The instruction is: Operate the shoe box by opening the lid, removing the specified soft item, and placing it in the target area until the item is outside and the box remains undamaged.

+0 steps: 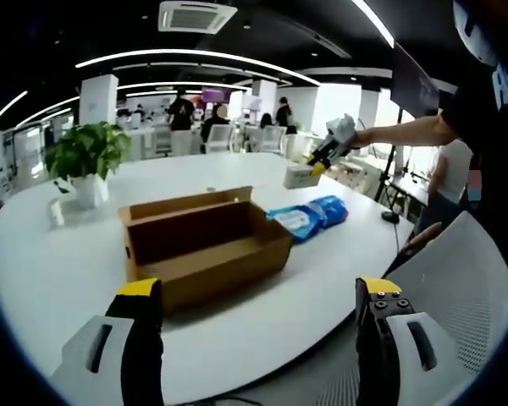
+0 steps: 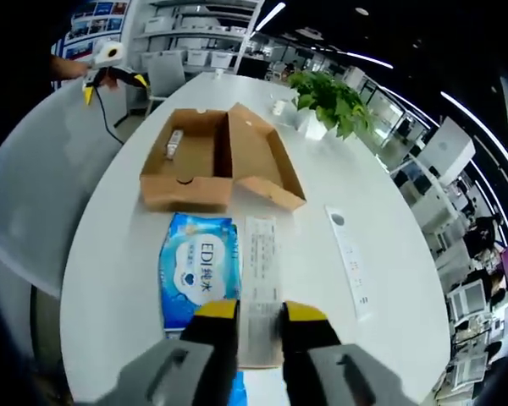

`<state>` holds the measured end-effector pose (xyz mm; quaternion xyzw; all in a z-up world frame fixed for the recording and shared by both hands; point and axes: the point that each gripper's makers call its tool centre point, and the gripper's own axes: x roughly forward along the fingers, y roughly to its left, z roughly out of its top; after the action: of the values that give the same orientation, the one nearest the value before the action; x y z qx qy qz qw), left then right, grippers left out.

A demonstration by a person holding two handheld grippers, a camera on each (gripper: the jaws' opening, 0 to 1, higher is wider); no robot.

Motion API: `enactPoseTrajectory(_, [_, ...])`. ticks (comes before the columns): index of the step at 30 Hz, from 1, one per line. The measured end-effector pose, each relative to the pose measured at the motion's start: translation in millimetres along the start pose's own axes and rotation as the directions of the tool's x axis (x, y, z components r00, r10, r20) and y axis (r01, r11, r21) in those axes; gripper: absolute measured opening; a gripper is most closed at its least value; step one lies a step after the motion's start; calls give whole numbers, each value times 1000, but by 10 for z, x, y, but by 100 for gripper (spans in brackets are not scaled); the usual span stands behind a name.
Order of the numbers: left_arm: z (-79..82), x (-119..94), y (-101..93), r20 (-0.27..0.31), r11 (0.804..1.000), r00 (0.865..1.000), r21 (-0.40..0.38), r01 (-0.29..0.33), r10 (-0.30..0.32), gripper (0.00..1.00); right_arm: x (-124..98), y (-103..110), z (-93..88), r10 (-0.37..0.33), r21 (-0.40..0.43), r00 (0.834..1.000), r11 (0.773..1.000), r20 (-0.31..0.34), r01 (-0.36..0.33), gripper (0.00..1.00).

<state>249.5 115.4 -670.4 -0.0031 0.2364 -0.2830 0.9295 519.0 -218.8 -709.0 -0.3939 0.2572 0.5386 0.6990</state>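
With the shoe box [image 2: 220,161] open on the desk [image 1: 59,254], the right gripper [image 2: 259,326] lifts a white carton [image 2: 261,288] pinched in its fingers, at 3 o'clock of the blue wipes pack [image 2: 199,266], while the left gripper [image 1: 261,296] waits wide open, holding nothing.

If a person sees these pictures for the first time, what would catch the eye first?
Probably the open brown cardboard shoe box in the middle of the white oval table, lid folded back. Next, the bright blue soft wipes pack lying just beside it, then the leafy green potted plant beyond the box.
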Motion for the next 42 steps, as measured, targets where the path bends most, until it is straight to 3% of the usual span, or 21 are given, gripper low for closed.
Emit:
enactPoseTrajectory(22, [-46,18,48,-31,1000,999,-7,-21,21,96,144,-166,-571,14,12,996,1000,-91,-12,15])
enactPoseTrajectory(33, [-56,25,58,-41,1000,999,-10,-25,25,95,192,-181,-735,31,11,991,999,-128,-30,15])
enactPoseTrajectory(42, [-75,29,80,-51,999,998,-16,-28,27,95,259,-145,-989,68,-13,978,997,-196,-72,15])
